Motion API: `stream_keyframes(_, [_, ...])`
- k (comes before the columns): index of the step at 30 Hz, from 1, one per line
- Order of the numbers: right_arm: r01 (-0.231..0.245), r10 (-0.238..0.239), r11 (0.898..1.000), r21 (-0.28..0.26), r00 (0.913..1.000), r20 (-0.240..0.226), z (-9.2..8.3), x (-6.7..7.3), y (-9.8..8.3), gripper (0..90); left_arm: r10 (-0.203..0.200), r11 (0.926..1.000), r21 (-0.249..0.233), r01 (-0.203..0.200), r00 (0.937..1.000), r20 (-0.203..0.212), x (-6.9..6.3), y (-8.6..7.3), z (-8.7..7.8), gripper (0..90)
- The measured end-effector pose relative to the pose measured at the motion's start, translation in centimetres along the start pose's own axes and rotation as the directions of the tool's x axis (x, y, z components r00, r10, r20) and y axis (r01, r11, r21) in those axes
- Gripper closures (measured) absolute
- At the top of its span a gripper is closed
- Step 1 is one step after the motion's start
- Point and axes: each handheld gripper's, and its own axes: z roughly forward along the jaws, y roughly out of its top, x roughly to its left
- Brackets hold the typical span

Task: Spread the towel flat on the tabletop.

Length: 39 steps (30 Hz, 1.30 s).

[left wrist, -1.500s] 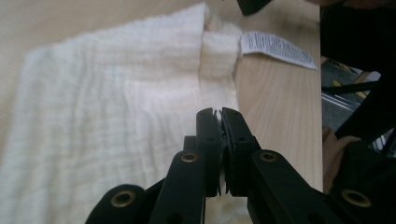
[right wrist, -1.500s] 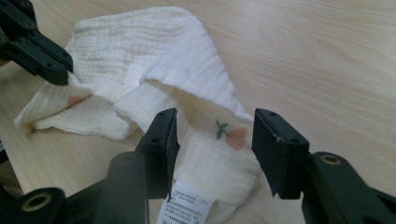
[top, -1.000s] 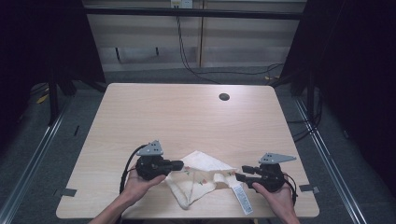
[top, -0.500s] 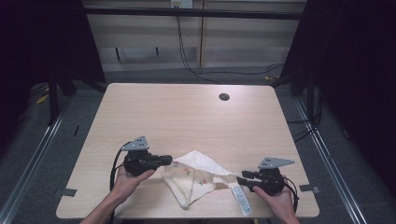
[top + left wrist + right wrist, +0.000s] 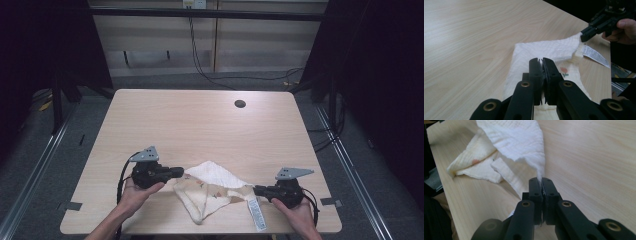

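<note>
On the table (image 5: 200, 125), the right gripper (image 5: 257, 190) has just clamped the cloth (image 5: 212, 185); the left gripper (image 5: 181, 172) still grips it.

Table (image 5: 200, 125): rectangular, light wood-grain top, rounded corners, standing on a grey floor (image 5: 45, 165). A small dark round grommet hole (image 5: 240, 104) sits in the top near the far edge, toward 1 o'clock from the table's centre. Cloth (image 5: 212, 187): cream-white, crumpled, textured weave with small red motifs, lying on the top near the front edge at 6 o'clock. A white printed care label (image 5: 257, 216) trails from the cloth's side at 5 o'clock, flat on the wood.
</note>
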Motion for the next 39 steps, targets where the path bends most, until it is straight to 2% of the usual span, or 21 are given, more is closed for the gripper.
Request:
stream_keyframes(5, [0.01,-0.01,0.999,-0.032,0.9999,-0.013,-0.5,0.3,0.6,87.9,0.007,0.9999,0.008,-0.007,0.9999,0.008,0.0,0.1,-0.1,86.9])
stream_keyframes(6, [0.013,-0.015,0.999,-0.052,0.9996,-0.026,-0.8,0.5,0.9,88.0,0.015,0.9998,0.012,-0.015,0.9998,0.012,0.0,0.2,-0.2,87.0])
stream_keyframes(9, [0.019,-0.021,0.998,-0.066,0.9993,-0.03,-1.1,0.6,1.3,88.0,0.015,0.9999,0.005,-0.015,0.9998,0.016,0.1,0.3,-0.5,87.0])
stream_keyframes(12, [-0.008,0.005,0.996,-0.084,0.9994,-0.033,-1.2,0.1,2.1,88.0,0.01,0.9999,-0.004,-0.01,0.9998,0.015,0.5,0.3,-0.9,87.0])
stream_keyframes(17, [0.002,-0.006,0.995,-0.104,0.9991,-0.041,-1.4,0.0,3.1,88.1,0.002,0.9997,-0.026,-0.002,0.9998,0.018,0.7,0.5,-1.4,87.0])
stream_keyframes(19, [0.014,-0.019,0.992,-0.128,0.9991,-0.038,-1.7,0.2,3.8,88.1,0.005,0.999,-0.044,-0.005,1.0,0.002,0.7,0.6,-1.8,87.0])
stream_keyframes(20, [0.011,-0.016,0.992,-0.129,0.9992,-0.036,-1.8,0.3,4.0,88.1,-0.009,0.9986,-0.051,0.009,1.0,-0.002,0.9,0.8,-1.9,87.0])
stream_keyframes(22, [0.016,-0.021,0.99,-0.138,0.999,-0.038,-1.9,0.2,4.5,88.1,-0.002,0.998,-0.064,0.002,1.0,0.007,0.9,1.1,-2.1,87.0])
stream_keyframes(27, [0.027,-0.033,0.986,-0.163,0.9988,-0.037,-2.5,0.3,6.1,88.1,0.011,0.9958,-0.091,-0.011,0.9999,-0.004,0.6,1.7,-2.9,87.1])
stream_keyframes(29, [0.033,-0.04,0.985,-0.167,0.9986,-0.036,-2.6,0.3,6.4,88.1,0.022,0.9934,-0.113,-0.021,0.9997,0.007,0.4,2.1,-3.4,87.0])
stream_keyframes(33, [0.053,-0.06,0.98,-0.194,0.9977,-0.032,-3.1,0.5,8.3,88.1,0.032,0.9895,-0.141,-0.033,0.9995,-0.008,0.4,3.4,-4.4,87.1])
stream_keyframes(38, [0.069,-0.075,0.972,-0.223,0.997,-0.019,-3.6,0.6,9.8,88.2,0.044,0.9861,-0.159,-0.046,0.9989,-0.018,0.4,4.3,-5.6,87.1])
stream_keyframes(39, [0.074,-0.081,0.97,-0.231,0.9965,-0.019,-3.8,0.6,10.0,88.2,0.049,0.9833,-0.174,-0.053,0.9984,-0.03,0.4,4.3,-5.9,87.1])
